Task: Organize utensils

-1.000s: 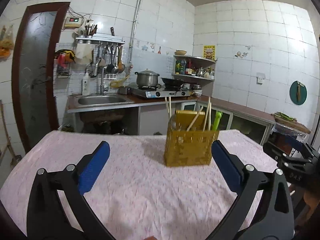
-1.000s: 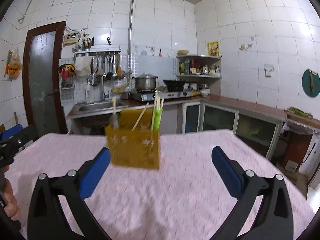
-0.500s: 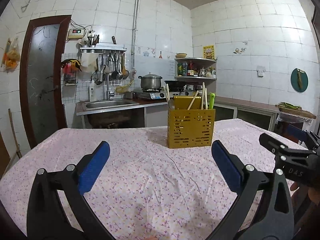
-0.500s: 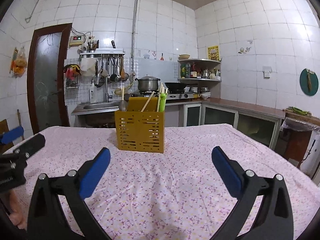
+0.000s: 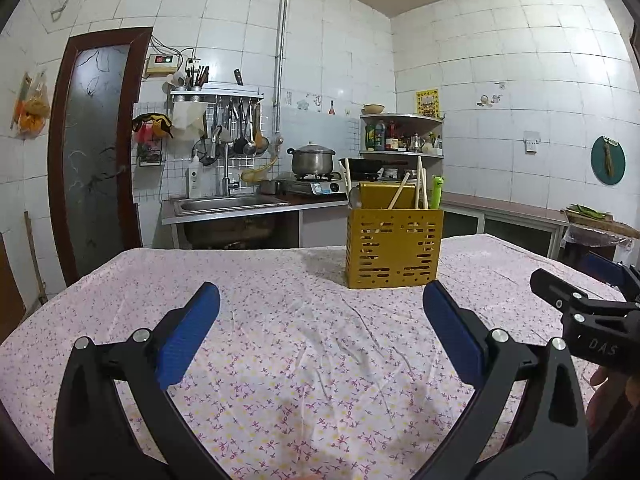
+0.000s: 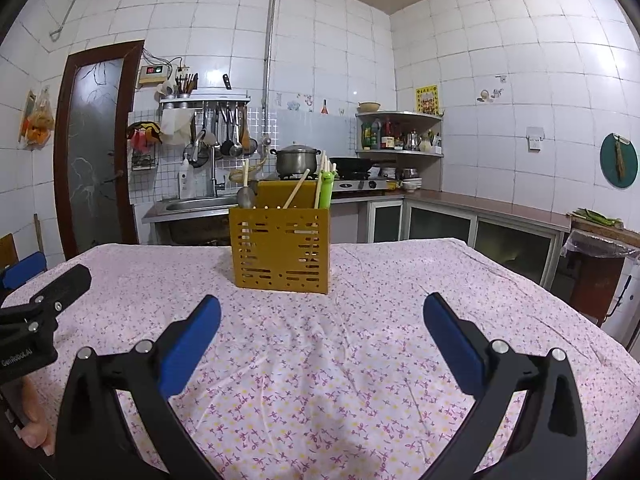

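Yellow plastic, slotted on its front, makes up the caddy (image 5: 395, 247) that is standing upright toward the far side of the table (image 5: 280, 360), well apart from both grippers. Judging by how things lie, the task is looking nearly or wholly finished: every utensil in view on the table is sitting inside the caddy, and nothing is lying loose on the floral cloth (image 6: 320, 380) in either view.

Inside the caddy, several utensils are poking above the rim. Wooden chopsticks (image 5: 419, 184) are standing near the right end, with 1 more stick (image 6: 296, 194) leaning diagonally across the middle. A green handle (image 6: 326, 190) with a small frog-like top is rising beside the chopsticks. At the left end a metal spoon or ladle (image 6: 245, 196) is sitting with its bowl upward; which of the 2 it is cannot be told at this distance. How the caddy is divided inside is hidden by its front wall.

The left gripper (image 5: 320, 308) is hovering low over the table with its blue pads (image 5: 188, 336) spread wide and nothing between them. The right gripper (image 6: 320, 310) is doing likewise, fingers parted and empty, pointing at the caddy. What is left, if anything, appears to be only a final check or withdrawal.
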